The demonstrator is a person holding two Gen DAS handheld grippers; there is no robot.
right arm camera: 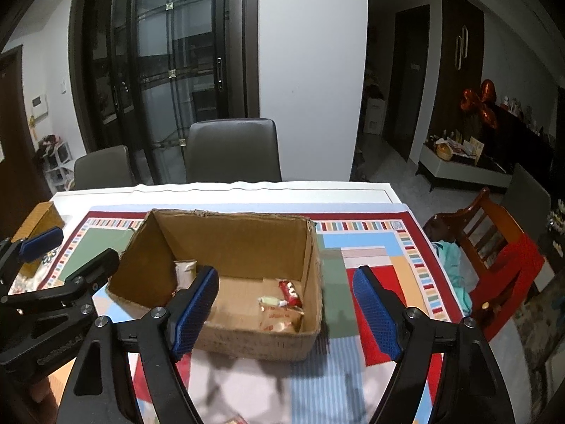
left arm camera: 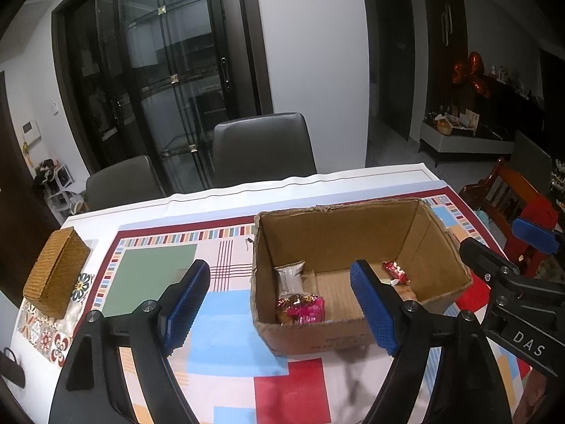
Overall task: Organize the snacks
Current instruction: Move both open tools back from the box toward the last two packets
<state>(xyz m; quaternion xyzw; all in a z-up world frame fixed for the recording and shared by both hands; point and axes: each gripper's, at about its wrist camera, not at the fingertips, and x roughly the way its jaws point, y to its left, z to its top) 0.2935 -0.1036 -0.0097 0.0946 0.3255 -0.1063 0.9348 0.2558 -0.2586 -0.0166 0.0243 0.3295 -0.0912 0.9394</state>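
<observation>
The left gripper and right gripper are both spread wide, holding nothing. At twelve o'clock sits the brown cardboard box, with a pink shiny snack bag inside.

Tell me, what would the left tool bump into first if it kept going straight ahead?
Probably the cardboard box. The left tool is open and empty and points down at the box's near left corner, so it would likely meet the near wall or rim first. Depth is hard to judge.
</observation>
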